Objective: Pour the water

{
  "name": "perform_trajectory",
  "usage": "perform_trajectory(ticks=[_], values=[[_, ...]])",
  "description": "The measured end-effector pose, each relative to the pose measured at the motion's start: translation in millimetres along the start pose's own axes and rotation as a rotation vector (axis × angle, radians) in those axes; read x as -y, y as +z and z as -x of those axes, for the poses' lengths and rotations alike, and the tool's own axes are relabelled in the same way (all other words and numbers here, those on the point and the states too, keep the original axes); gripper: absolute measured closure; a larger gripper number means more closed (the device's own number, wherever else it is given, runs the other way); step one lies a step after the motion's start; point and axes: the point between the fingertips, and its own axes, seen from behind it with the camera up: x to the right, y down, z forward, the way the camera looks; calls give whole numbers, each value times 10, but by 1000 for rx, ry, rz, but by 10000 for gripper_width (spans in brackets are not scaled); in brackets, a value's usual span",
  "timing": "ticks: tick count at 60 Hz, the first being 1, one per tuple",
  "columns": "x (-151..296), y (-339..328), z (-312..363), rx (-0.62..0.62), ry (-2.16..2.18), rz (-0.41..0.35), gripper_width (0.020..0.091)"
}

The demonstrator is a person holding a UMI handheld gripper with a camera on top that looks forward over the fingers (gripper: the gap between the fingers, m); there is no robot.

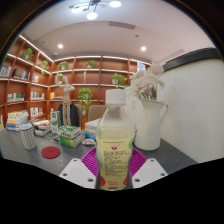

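Observation:
A clear plastic bottle with a white cap and a pale yellow label stands upright between my fingers, lifted above the grey table. My gripper is shut on the bottle, both magenta pads pressing its sides. A white cup or pitcher stands just beyond the bottle to the right. A red bottle cap or lid lies on the table to the left.
A white vase with white flowers stands behind the bottle. Several boxes and small containers sit at the table's left. Shelves with plants line the back wall. A white partition stands on the right.

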Motion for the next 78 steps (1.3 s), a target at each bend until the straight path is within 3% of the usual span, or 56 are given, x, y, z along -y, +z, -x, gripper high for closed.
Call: perform_trajectory(ticks=[15, 27, 51, 69, 78], values=[[27, 17, 130, 14, -128, 34, 750], [216, 244, 903, 74, -565, 44, 749], [783, 753, 2139, 28, -1457, -107, 752], [990, 894, 2549, -36, -1915, -199, 741], [1093, 928, 2737, -104, -2087, -279, 741]])
